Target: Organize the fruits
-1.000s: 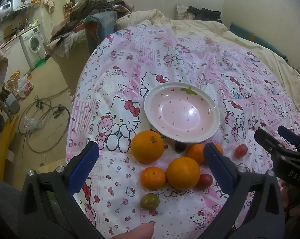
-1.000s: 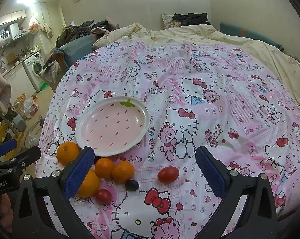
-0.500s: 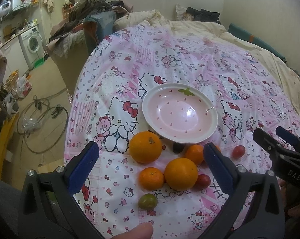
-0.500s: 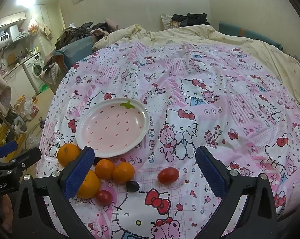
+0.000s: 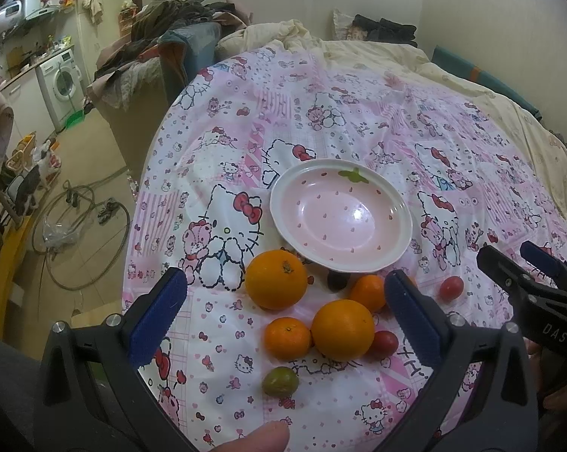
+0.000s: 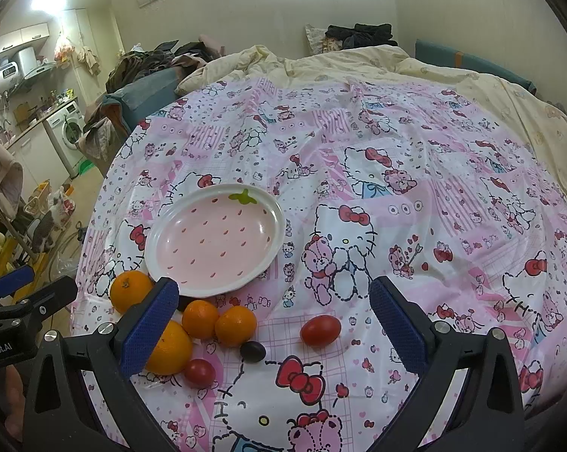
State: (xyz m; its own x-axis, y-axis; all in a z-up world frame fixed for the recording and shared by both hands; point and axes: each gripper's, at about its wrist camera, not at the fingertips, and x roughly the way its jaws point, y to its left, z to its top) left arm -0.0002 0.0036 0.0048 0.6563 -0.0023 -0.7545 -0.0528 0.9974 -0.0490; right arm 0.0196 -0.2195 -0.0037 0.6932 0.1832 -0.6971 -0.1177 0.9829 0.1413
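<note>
An empty pink strawberry-print plate (image 5: 340, 222) (image 6: 214, 241) lies on the Hello Kitty sheet. Just in front of it are loose fruits: two large oranges (image 5: 276, 278) (image 5: 342, 329), small tangerines (image 5: 287, 339) (image 6: 235, 326), red cherry tomatoes (image 6: 320, 330) (image 5: 384, 343), a dark grape (image 6: 252, 351) and a greenish fruit (image 5: 279, 381). My left gripper (image 5: 283, 316) is open and empty, hovering above the fruit cluster. My right gripper (image 6: 274, 320) is open and empty, above the tangerines and red tomato.
The bed's left edge drops to a floor with hoses (image 5: 84, 226), a washing machine (image 5: 61, 86) and clutter. A cream duvet (image 6: 415, 71) and a pile of clothes (image 5: 170, 30) lie at the far end. Walls stand behind and to the right.
The left wrist view has shifted slightly, so plate and fruits sit a little lower and more to the left. The right gripper has barely moved. Both stay open; no fruit has moved.
</note>
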